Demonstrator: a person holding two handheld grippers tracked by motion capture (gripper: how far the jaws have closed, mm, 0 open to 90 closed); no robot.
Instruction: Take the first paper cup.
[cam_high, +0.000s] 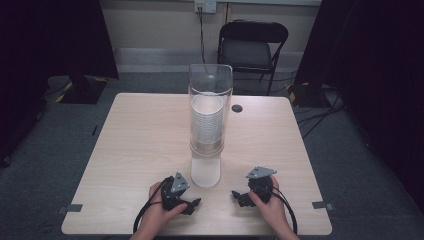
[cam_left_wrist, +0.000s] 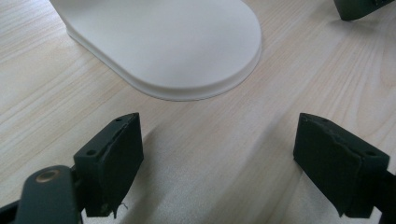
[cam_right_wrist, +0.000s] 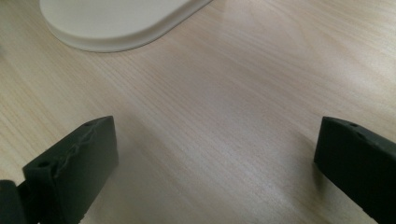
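White dispenser base (cam_high: 205, 172) stands between both open grippers.

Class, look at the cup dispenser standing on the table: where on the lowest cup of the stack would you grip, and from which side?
Grip the lowest cup's wall just under the clear tube, where it pokes out above the white base. Come in level from the near side, where both open grippers, left and right, rest on the table. The exposed band looks narrow, so one jaw on each flank probably suits best.

A black folding chair (cam_high: 252, 47) stands behind the wooden table (cam_high: 140, 140).
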